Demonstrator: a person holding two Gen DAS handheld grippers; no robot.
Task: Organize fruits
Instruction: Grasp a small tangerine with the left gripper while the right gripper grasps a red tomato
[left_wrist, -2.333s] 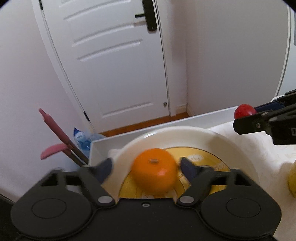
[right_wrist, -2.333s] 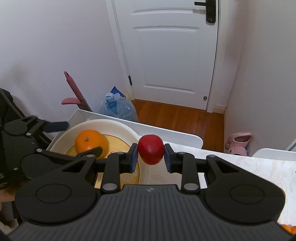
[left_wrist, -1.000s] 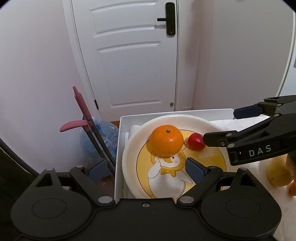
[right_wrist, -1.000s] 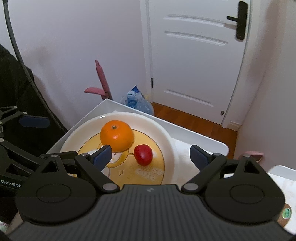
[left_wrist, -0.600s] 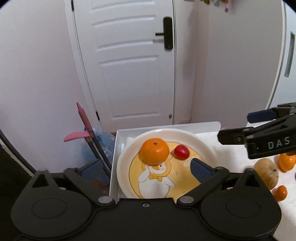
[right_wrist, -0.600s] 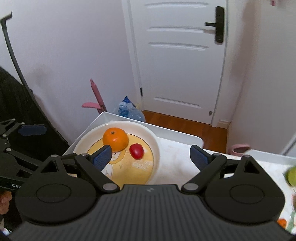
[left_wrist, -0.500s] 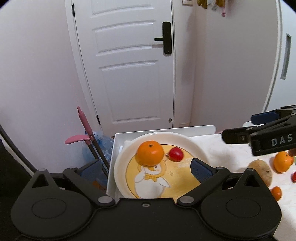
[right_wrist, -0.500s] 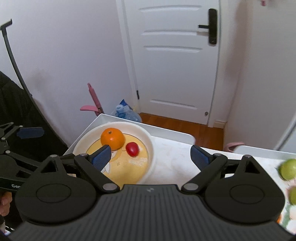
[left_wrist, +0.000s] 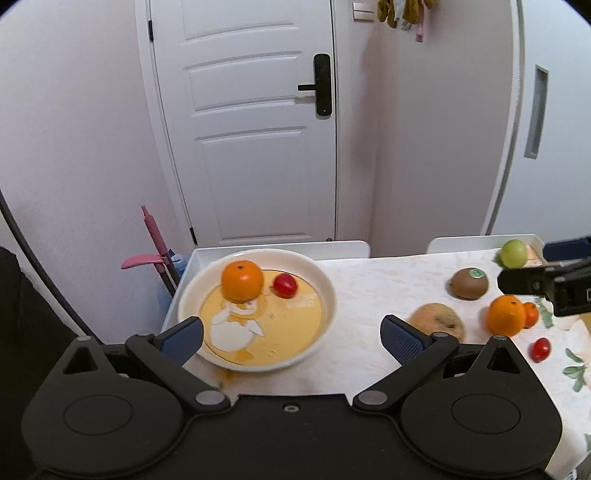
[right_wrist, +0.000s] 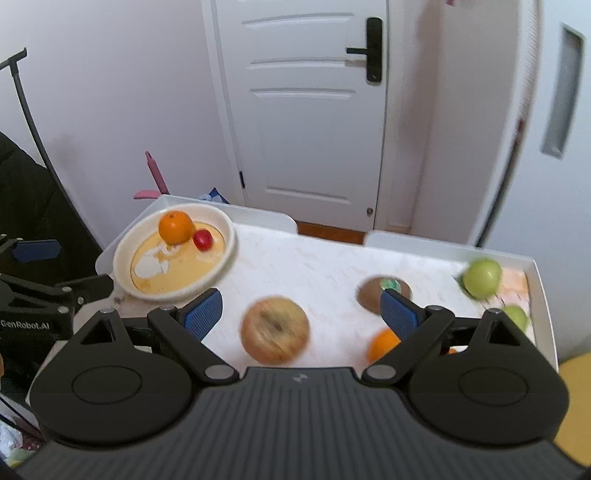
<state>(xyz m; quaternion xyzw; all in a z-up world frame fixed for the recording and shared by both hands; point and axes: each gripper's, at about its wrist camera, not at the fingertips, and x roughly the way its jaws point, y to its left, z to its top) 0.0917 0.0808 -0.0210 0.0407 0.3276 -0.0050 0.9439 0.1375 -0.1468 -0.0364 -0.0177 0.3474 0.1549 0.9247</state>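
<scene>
Orange (left_wrist: 242, 279) and small red fruit (left_wrist: 285, 286) on plate (left_wrist: 325, 314). Left claw (left_wrist: 291, 334) and right claw (right_wrist: 301, 308) wide, empty. Apple (right_wrist: 274, 335), kiwi (left_wrist: 469, 283), others loose on bench (left_wrist: 369, 284).

Across the upper middle of my left view stood a white panelled door (left_wrist: 255, 140) with a black lever handle (left_wrist: 320, 85) at its right edge. At the top right of that frame some small cloths (left_wrist: 402, 14) hung from the wall. Low on the left, a pink-handled tool (left_wrist: 153, 243) leaned against the wall. In my right view, a strip of wooden floor (right_wrist: 332, 230) showed below the door.
</scene>
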